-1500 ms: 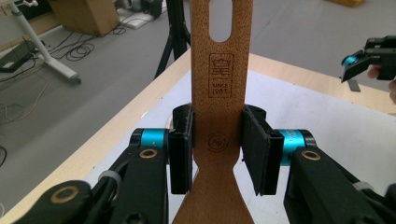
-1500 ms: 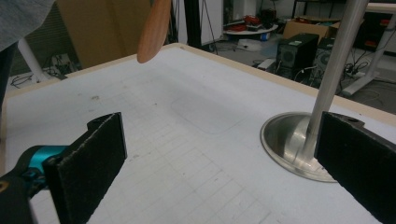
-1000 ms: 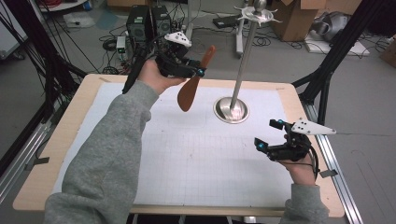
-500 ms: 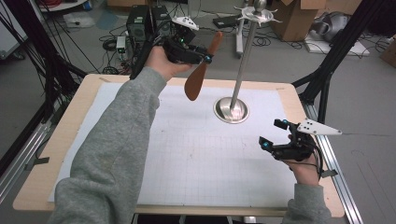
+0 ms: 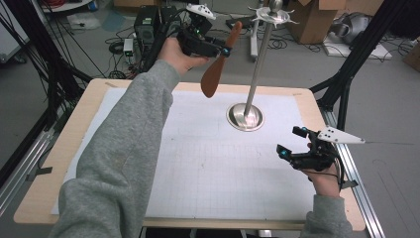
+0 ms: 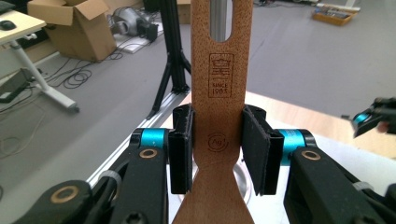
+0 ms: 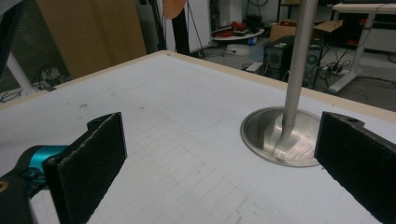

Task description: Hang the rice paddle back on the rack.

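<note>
Your left hand-held gripper (image 5: pixel 224 49) is clamped on the wooden spatula (image 5: pixel 216 74), maybe just beside the metal stand (image 5: pixel 257 64); your right hand-held gripper (image 5: pixel 291 143) has its jaws apart

Lab, cardboard boxes (image 5: pixel 317 20), floor cables (image 5: pixel 119 47), black frame struts (image 5: pixel 356 54)

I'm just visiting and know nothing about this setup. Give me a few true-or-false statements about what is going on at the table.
1. The left gripper clamps a wooden spatula. True.
2. The spatula lies flat on the table. False: it is held up in the air, beside the metal stand.
3. The right gripper holds nothing, jaws apart. True.
4. The stand's round base sits on the floor. False: it stands on the table's white mat.
</note>
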`<move>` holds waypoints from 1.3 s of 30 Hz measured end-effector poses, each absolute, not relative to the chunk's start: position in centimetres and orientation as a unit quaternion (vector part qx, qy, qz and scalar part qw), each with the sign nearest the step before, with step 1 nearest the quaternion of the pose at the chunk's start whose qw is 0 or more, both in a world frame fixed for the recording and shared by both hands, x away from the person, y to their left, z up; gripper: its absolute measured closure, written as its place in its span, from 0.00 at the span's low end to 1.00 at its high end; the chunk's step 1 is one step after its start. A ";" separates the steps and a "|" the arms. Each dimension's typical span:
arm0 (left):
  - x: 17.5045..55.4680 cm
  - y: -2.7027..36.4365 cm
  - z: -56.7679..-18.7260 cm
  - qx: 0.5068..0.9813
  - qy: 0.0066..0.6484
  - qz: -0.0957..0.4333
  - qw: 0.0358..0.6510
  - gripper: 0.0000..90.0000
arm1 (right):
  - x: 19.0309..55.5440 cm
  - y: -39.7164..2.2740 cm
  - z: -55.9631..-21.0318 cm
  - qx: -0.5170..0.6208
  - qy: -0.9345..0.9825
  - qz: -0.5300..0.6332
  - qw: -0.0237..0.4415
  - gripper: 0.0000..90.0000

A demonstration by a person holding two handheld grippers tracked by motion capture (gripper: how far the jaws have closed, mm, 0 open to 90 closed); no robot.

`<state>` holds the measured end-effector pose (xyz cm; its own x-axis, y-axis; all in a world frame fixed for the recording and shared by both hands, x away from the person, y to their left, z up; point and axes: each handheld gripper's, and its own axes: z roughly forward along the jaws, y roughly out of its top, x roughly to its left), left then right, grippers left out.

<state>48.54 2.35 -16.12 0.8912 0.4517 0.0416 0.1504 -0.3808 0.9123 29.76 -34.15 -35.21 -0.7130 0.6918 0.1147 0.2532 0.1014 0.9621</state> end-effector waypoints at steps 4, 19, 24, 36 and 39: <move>48.9 2.0 -15.5 0.820 0.184 0.144 0.522 0.72 | 29.8 -34.3 -35.1 0.326 0.717 0.586 0.189 0.01; 49.5 1.0 -15.4 0.803 0.194 0.131 0.549 0.72 | 29.9 -34.5 -35.2 0.325 0.716 0.589 0.188 0.01; 49.6 0.6 -15.3 0.803 0.192 0.132 0.549 0.72 | 29.9 -34.3 -35.2 0.325 0.717 0.588 0.186 0.01; 49.8 0.0 -15.1 0.799 0.191 0.129 0.555 0.72 | 29.8 -34.4 -35.3 0.327 0.719 0.584 0.185 0.01; 49.8 -0.2 -15.0 0.800 0.189 0.129 0.554 0.72 | 29.8 -34.4 -35.3 0.330 0.718 0.585 0.184 0.01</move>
<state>49.84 -0.18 -15.00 0.8958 0.4445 -0.0034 0.1596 -0.3146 0.9357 29.82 -34.41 -35.35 -0.7151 0.6884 0.1215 0.2584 0.0989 0.9610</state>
